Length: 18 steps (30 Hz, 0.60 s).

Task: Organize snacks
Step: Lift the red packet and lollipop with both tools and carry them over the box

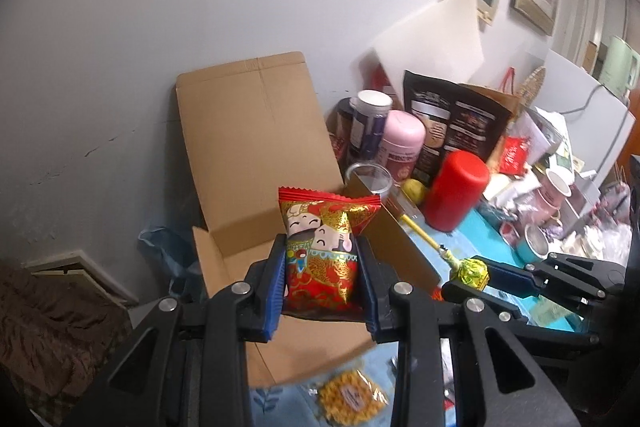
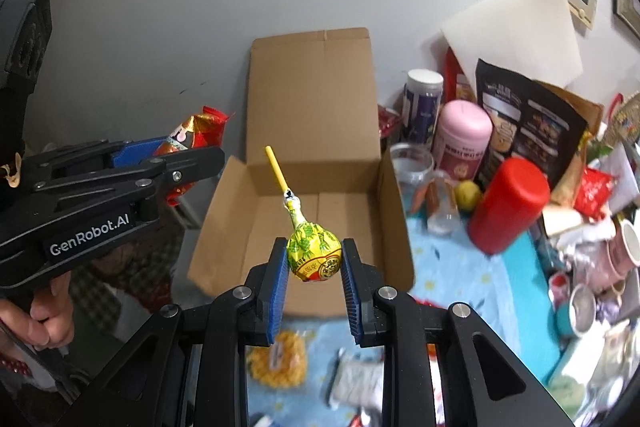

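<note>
My left gripper (image 1: 322, 247) is shut on a red and gold snack packet (image 1: 324, 247) printed with cartoon figures, held up in front of an open cardboard box (image 1: 256, 147). My right gripper (image 2: 314, 249) is shut on the yellow-green wrapped head of a lollipop (image 2: 314, 251), its yellow stick pointing away over the box (image 2: 316, 211), whose inside looks bare. The left wrist view shows the right gripper (image 1: 468, 277) with the lollipop (image 1: 474, 271) at lower right. In the right wrist view the left gripper (image 2: 192, 151) with the packet (image 2: 196, 131) is at left, a hand (image 2: 48, 311) on its handle.
Right of the box stand a red cylinder (image 2: 508, 207), a pink canister (image 2: 464, 143), a dark tube (image 2: 422, 103), a clear cup (image 2: 412, 163), a black pouch (image 2: 528, 131) and several mugs (image 2: 616, 255). More snacks, one a yellow packet (image 2: 280, 359), lie on the blue cloth (image 2: 480, 275).
</note>
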Tool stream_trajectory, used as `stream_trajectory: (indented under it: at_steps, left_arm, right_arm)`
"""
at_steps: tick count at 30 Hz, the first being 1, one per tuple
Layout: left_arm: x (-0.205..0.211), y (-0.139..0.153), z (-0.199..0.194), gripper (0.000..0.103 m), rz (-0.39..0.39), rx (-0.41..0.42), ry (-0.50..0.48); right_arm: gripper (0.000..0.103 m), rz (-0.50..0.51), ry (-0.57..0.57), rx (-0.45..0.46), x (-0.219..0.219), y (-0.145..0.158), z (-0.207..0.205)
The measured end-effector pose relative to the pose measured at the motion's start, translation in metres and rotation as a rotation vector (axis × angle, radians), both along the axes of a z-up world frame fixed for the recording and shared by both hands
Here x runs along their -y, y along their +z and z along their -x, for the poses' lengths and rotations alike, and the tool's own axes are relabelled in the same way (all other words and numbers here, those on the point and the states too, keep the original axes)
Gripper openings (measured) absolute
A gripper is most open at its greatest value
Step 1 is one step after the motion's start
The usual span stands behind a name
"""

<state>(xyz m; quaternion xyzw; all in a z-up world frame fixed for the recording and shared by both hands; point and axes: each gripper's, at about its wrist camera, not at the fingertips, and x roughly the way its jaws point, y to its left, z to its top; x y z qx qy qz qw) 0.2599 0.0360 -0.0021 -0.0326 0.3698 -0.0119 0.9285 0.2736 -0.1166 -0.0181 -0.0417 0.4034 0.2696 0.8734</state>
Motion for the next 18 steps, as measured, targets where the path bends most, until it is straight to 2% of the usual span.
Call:
stream_trajectory:
  at_steps: [9,18]
  left_arm:
    - [-0.028,-0.027,-0.063,0.032,0.013,-0.043,0.015]
    - [-0.048,-0.082,-0.110,0.032,0.003,-0.128,0.039]
  right_arm:
    - [0.026,0.037,-0.016,-0.005,-0.026,-0.020,-0.063]
    - [0.026,0.100,-0.023,-0.059,-0.054,-0.074,-0.106]
